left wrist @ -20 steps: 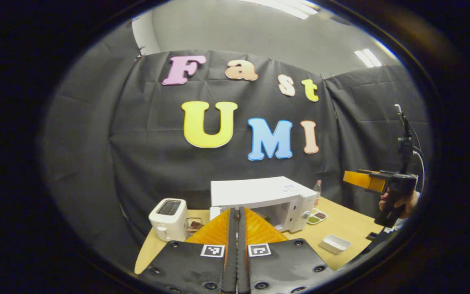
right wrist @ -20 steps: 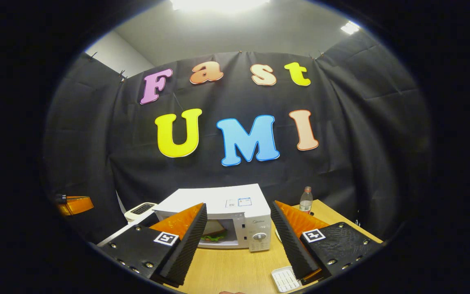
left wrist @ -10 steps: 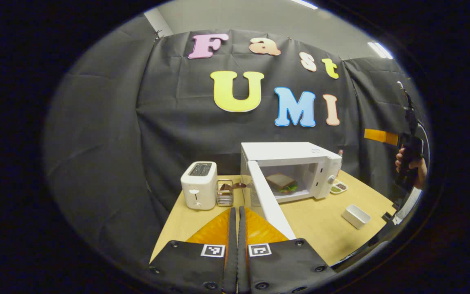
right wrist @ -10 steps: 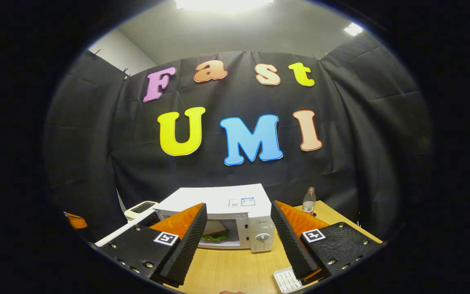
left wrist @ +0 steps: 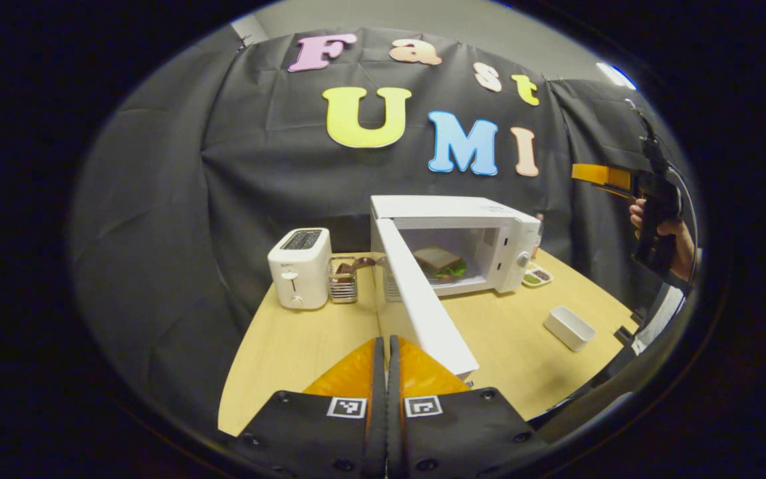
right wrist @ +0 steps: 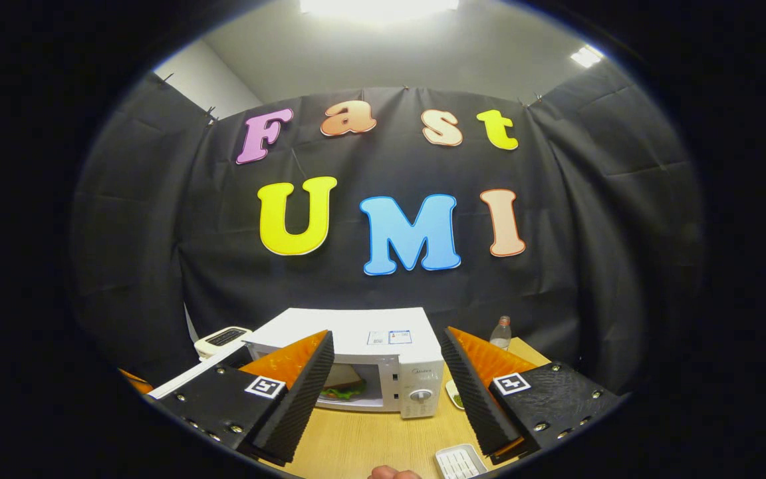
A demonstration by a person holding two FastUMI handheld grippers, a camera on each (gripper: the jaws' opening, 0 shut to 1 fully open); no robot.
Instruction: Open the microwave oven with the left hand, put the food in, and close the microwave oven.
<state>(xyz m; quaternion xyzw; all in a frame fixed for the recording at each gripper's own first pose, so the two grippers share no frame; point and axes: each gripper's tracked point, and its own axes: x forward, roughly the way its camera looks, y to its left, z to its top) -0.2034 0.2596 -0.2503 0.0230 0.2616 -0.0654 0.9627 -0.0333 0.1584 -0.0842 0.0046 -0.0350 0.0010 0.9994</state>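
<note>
Table: I see a light wooden top, set against the booth's black cloth.
Back left: white toaster, wire rack just beside it.
Middle: white microwave, door swung open toward me.
Right of microwave: small divided dish, bottle behind.
Front right: white rectangular tray, apart from the rest.

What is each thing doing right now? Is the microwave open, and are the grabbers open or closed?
Microwave: open, its door swung wide toward the camera.
Sandwich: inside the microwave, lying flat.
Left gripper: shut, holding nothing.
Right gripper: open, holding nothing.
Toaster: upright on the table, slots look empty.
White tray: on the table, looks empty.
Bottle: upright, capped.
</note>
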